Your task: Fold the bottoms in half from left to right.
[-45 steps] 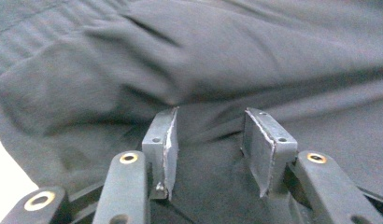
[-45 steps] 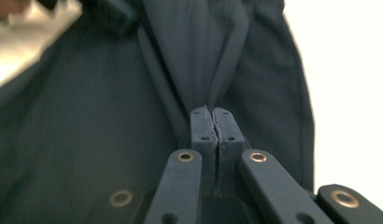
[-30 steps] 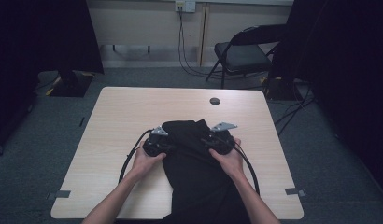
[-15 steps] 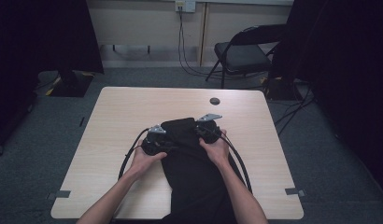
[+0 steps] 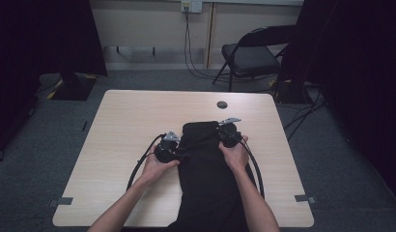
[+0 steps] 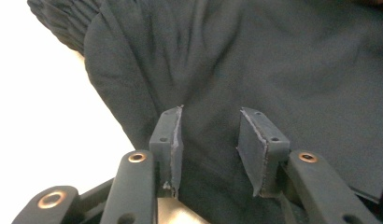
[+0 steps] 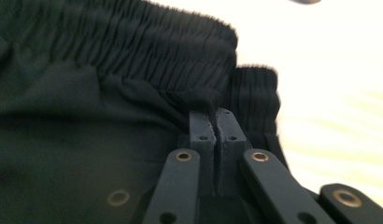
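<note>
Handling the black garment well depends, it is judged, on getting both sides held before any pull is made. The garment is laid along the near middle of the bench, its gathered elastic waistband at the far end and its lower part hanging over the near edge towards the person. The right tongs are seen pressed together on a fold of cloth just beneath the waistband, at the garment's right far corner. The left tongs are held apart, with only a narrow gap between the pads, and are laid over the cloth at the left edge; whether any fabric is raised between them cannot be told, since the cloth is dark and nearly featureless there.

A ridge of cloth should be gathered between the left pads before they are closed, so that more than a surface wrinkle is caught. The hold is best matched to the right one, close under the elastic, where the fabric is thickest and least likely to slip. Tension should then be taken up evenly from both sides, and the waistband kept flat on the bench, not twisted.
</note>
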{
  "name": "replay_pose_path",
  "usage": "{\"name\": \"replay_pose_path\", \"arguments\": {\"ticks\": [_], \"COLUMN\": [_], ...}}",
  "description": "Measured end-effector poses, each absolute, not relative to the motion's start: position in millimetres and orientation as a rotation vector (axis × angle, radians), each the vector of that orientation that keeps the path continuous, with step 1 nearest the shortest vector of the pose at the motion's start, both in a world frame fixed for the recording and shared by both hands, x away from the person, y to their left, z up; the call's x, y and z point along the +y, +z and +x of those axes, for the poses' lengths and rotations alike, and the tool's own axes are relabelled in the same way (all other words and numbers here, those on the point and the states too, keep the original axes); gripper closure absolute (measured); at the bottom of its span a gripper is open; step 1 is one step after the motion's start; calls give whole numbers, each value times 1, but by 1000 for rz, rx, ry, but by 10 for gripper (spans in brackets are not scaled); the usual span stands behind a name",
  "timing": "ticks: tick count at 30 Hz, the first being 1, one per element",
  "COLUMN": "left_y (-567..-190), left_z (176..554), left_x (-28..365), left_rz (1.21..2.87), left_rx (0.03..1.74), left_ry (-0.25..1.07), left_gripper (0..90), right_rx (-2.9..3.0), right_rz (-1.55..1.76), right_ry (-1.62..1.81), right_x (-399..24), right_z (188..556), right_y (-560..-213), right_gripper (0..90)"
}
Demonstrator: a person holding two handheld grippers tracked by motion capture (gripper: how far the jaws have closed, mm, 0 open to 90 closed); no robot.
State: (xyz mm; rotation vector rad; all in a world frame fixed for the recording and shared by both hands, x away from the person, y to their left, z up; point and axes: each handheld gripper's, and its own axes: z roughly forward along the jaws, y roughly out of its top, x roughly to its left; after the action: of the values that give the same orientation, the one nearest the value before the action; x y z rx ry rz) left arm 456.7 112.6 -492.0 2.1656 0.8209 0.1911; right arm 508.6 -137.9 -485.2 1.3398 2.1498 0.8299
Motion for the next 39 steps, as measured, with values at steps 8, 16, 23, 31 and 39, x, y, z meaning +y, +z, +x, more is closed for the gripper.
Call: {"name": "replay_pose_path", "arguments": {"ticks": [8,16,23,31,39], "left_y": [-494,-490,-469,-493,-492], "left_z": [460,453,425,408,406], "left_x": [115,112,111,91,90], "left_rz": [2156,2148,2130,2198,2222], "left_rx": [832,852,718,699,671], "left_ry": [239,192,123,117,155], "left_gripper": [603,566,655,596,616], "right_rx": [2211,2251,2313,2358,2244], "right_rz": [1243,1172,1170,1155,1172], "right_ry": [895,978,1055,929,960], "right_x": [-149,-184,-203,-202,-195], "right_z": [494,436,367,342,414], "right_y": [-469,-452,-452,-471,-455], "right_gripper": [606,673,759,636,448]}}
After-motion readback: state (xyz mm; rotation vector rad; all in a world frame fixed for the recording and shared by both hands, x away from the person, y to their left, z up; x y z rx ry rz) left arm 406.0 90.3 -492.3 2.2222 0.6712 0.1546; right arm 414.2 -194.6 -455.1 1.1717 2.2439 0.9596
